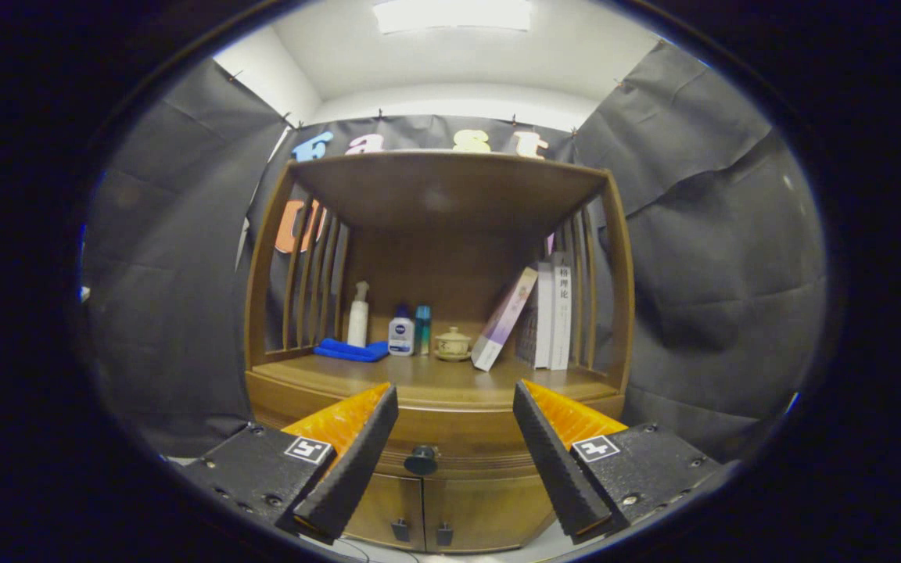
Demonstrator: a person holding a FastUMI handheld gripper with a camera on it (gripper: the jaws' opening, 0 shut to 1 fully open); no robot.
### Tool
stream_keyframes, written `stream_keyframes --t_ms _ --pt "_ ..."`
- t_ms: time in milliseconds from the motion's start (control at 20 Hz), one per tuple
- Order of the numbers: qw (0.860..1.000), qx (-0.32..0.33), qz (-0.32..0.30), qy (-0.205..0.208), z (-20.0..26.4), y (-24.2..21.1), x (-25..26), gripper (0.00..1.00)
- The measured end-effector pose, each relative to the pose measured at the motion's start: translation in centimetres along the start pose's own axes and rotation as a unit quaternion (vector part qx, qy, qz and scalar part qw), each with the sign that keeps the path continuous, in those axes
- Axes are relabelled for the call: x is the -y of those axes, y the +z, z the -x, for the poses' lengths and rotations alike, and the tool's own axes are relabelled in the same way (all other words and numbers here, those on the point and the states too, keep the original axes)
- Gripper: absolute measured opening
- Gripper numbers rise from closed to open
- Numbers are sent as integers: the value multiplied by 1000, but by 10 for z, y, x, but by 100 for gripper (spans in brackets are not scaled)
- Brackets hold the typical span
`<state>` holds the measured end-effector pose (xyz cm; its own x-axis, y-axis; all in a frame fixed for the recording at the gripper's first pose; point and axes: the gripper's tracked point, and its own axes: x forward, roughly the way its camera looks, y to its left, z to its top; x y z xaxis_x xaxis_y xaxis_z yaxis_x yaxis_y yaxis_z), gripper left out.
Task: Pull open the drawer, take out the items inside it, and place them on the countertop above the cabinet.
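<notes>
While the gripper hung in front of the cabinet, its two fingers were spread wide and held nothing. Between them, some way ahead, sat the dark round knob of the drawer, which was closed, so whatever lay inside was hidden. Beyond the fingers, on the countertop, stood a blue cloth, a spray bottle, two small bottles, a little lidded pot and leaning books. The risks, as I judged them: that knob was small, so an off-centre close could slip off it, and a crooked pull might jam the drawer. Later, a careless placement could knock the crowded bottles over.
</notes>
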<state>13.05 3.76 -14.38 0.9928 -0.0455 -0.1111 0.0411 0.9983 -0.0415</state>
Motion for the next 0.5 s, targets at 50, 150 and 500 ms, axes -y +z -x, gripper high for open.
stream_keyframes --t_ms 50,150,500 --pt "1000 -8 0 -1 -10 -12 -3 97" --pt "1000 -29 -5 -2 -28 -36 -6 97" --pt "995 -95 -3 2 -80 -116 -18 97"
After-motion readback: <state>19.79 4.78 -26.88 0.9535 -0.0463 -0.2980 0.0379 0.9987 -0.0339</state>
